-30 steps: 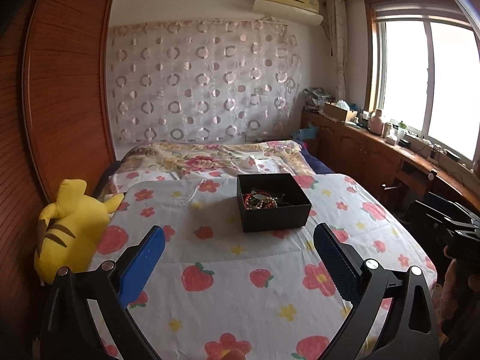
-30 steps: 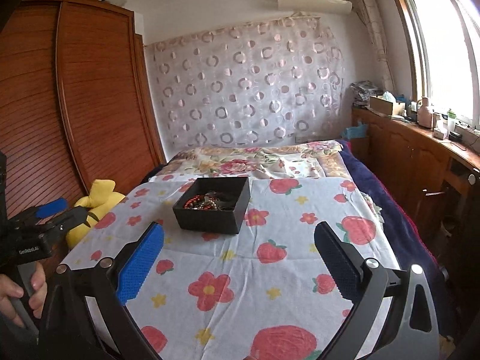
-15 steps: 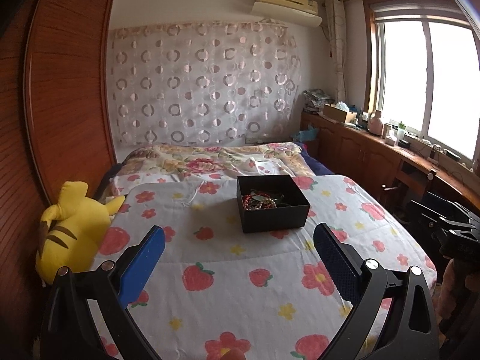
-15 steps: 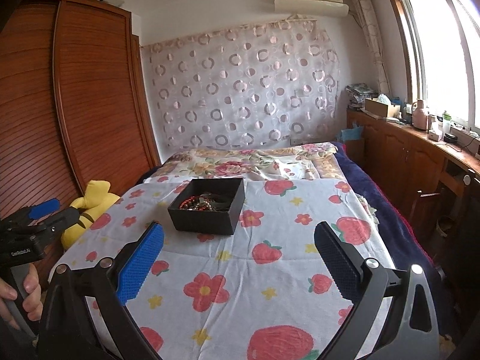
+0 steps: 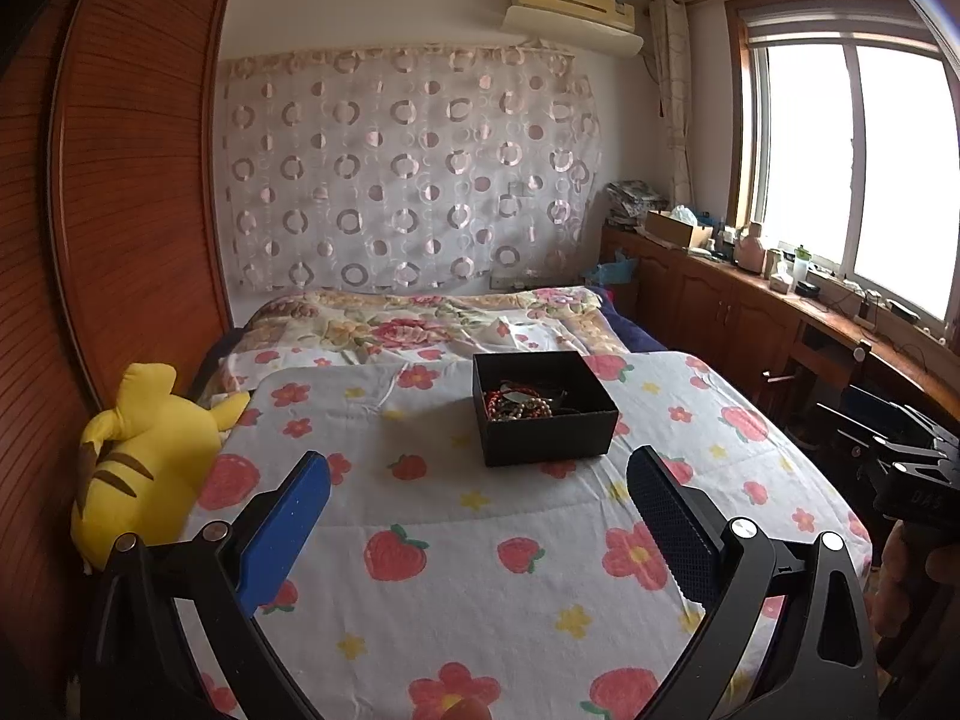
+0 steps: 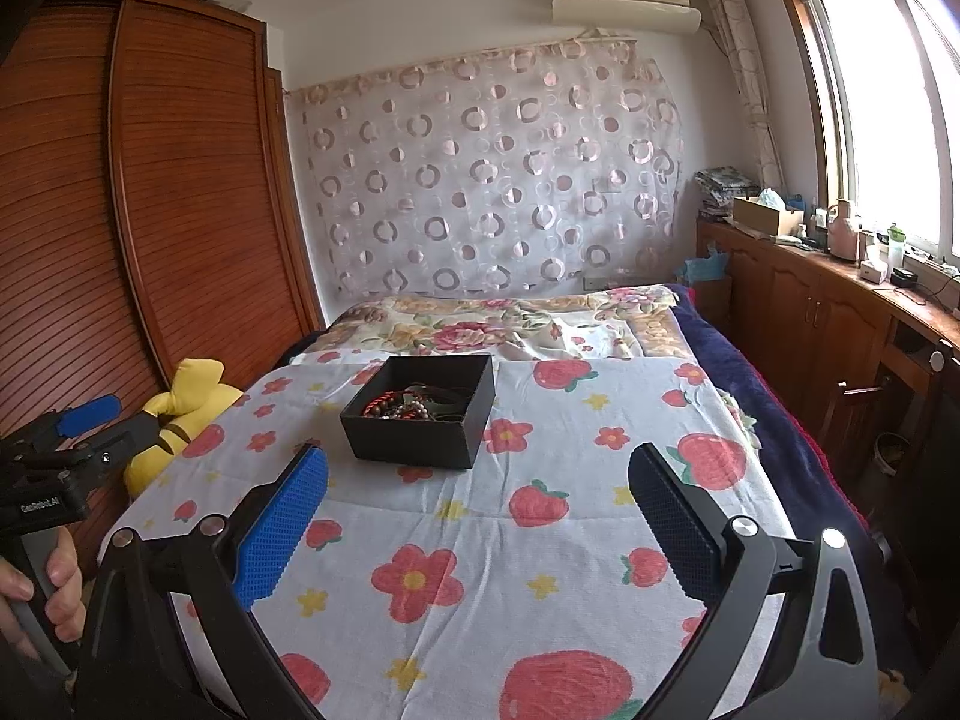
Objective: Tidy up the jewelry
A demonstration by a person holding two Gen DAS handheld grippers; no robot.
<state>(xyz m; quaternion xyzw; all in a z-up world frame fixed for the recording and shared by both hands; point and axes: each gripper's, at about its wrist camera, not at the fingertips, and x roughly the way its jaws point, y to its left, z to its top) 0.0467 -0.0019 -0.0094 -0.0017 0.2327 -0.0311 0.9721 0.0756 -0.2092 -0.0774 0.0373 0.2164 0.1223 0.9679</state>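
One black box (image 5: 543,414) of tangled jewelry (image 5: 522,403).

The left tongs (image 5: 478,474) hang wide open low over the near part of the bed (image 5: 540,540), holding nothing, blue pads facing each other. Beyond them, towards the far middle of the strawberry-and-flower sheet (image 5: 420,516), sits an open black box (image 5: 545,408) with a tangle of beaded jewelry (image 5: 519,403) inside, red and pale beads showing. A yellow plush toy (image 5: 147,450) leans at the left edge of the bed against the wooden wardrobe (image 5: 120,192). At the right edge, the right tongs (image 5: 900,462) show partly, their fingers out of sight
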